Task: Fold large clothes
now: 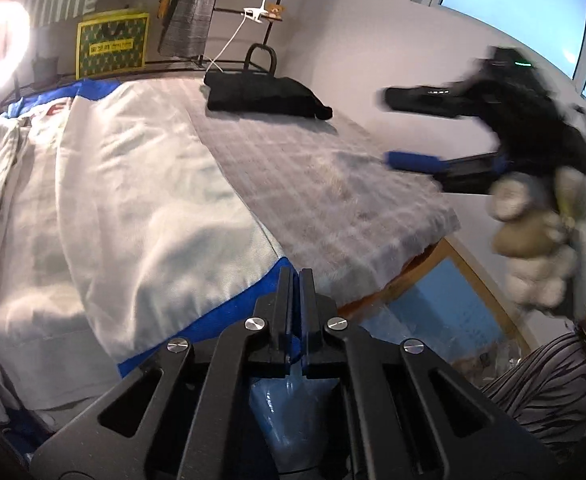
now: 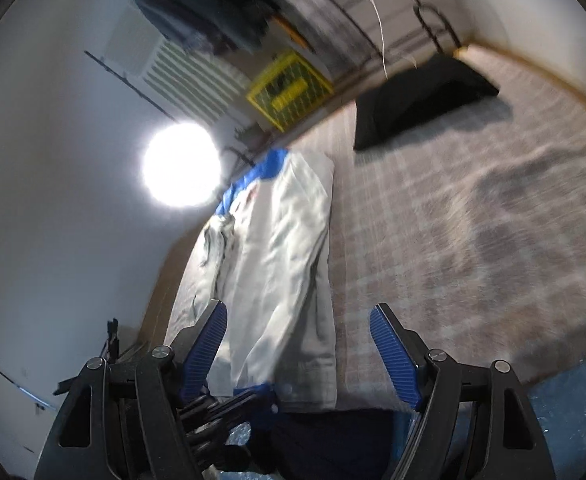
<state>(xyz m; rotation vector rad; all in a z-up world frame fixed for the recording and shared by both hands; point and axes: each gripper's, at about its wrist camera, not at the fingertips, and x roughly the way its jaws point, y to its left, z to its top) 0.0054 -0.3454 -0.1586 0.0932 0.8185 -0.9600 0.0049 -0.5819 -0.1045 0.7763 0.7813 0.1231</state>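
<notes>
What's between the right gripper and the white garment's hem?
Nothing visible. The right gripper is open, with the garment lying directly ahead of it on the grey blanket. The black folded item sits at the far end, out of the way. The left gripper is shut on the blue hem.

garment [image 1: 105,208] spread flat along left side of bed cover [image 1: 313,184]; folded bag [image 1: 261,94] at far end of cover, apart from garment; rack [image 1: 233,12] and crate [image 1: 113,46] behind bed, against wall.
</notes>
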